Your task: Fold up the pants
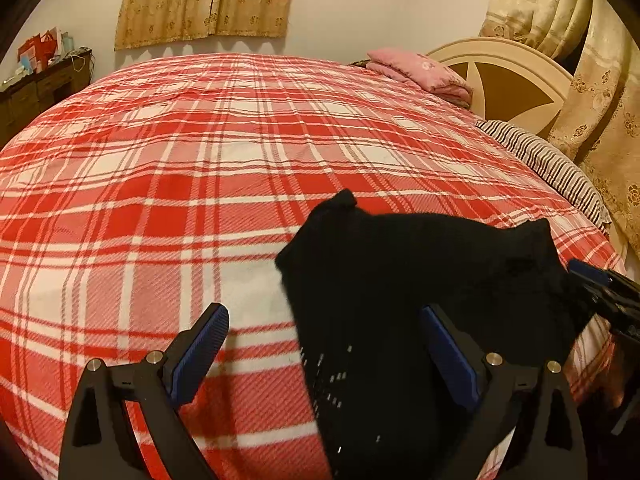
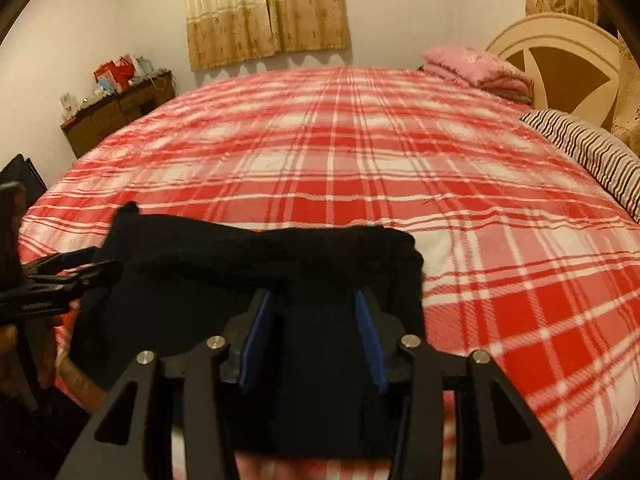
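You are working in warm, yellowish indoor light, fairly dim. The curtain [image 1: 208,0] throws a soft scalloped shadow on the wall just under it, so the light comes from the near side of the bed [image 1: 200,160]. Both views bulge like a ball, and the bed curves away toward dark round corners. The pants [image 2: 260,280] are so black that you can hardly see any folds in them. In the right wrist view the checks nearest you look smeared and soft.

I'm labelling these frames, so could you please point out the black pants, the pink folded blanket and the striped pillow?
black pants [image 1: 420,272]: left wrist view, middle of fabric.
pink folded blanket [image 2: 476,66]: right wrist view, top.
striped pillow [image 2: 592,156]: right wrist view, top face.
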Demonstrator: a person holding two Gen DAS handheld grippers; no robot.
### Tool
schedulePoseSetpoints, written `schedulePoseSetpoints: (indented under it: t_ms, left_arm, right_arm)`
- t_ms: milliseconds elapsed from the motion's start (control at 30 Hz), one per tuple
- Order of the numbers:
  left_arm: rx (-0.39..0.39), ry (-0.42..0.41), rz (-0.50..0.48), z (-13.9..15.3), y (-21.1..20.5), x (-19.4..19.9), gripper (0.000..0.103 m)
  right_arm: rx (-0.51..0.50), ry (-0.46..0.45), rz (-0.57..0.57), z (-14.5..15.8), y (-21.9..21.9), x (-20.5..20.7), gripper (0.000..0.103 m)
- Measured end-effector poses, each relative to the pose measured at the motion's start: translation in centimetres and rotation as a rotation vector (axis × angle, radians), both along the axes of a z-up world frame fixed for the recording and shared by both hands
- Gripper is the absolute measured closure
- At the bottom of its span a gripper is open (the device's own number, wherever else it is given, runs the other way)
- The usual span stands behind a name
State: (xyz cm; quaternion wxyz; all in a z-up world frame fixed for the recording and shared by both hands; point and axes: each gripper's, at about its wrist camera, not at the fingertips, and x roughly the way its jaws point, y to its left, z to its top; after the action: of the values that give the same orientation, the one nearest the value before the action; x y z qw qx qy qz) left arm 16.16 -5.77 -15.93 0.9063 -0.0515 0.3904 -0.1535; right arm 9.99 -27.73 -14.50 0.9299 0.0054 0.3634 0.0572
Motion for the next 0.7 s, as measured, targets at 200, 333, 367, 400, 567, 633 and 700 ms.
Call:
schedulePoseSetpoints:
  t_ms: [200,333,367,400,567,633,700]
  left_arm:
    - [-0.024,0.020,-0.007,-1.2,0.4,-0.5,0.006]
    - [-0.016,0.000,-0.012,-1.1,0.6,-0.8,0.006]
    - [-0.022,-0.003,-0.010,-1.1,0.9,-0.9,0.006]
    - [-0.028,-0.004,-0.009,-1.2,1.2,-0.8,0.006]
    - [0.015,-0.030,-0.019,-1.3,0.6,-0.2,0.006]
    - [0.029,-0.035,-0.019,-1.4,0.4,0.0,0.006]
    - [0.037,-0.038,-0.020,-1.4,0.3,0.2,0.006]
  right_arm:
    - [-0.081,0.066,-0.013,-2.1,-0.6,-2.4,0.038]
    - [-0.053,0.057,-0.012,-1.7,-1.2,-2.4,0.038]
    - [-0.041,0.056,-0.014,-1.5,-1.3,-2.4,0.038]
    - [-0.015,0.055,-0.016,-1.3,-1.7,-2.5,0.038]
    - [0.136,0.060,-0.033,-1.1,-3.7,-2.4,0.038]
    - [0.178,0.050,-0.043,-0.8,-4.2,-2.4,0.038]
    - [0.191,0.028,-0.044,-0.1,-4.1,-2.7,0.037]
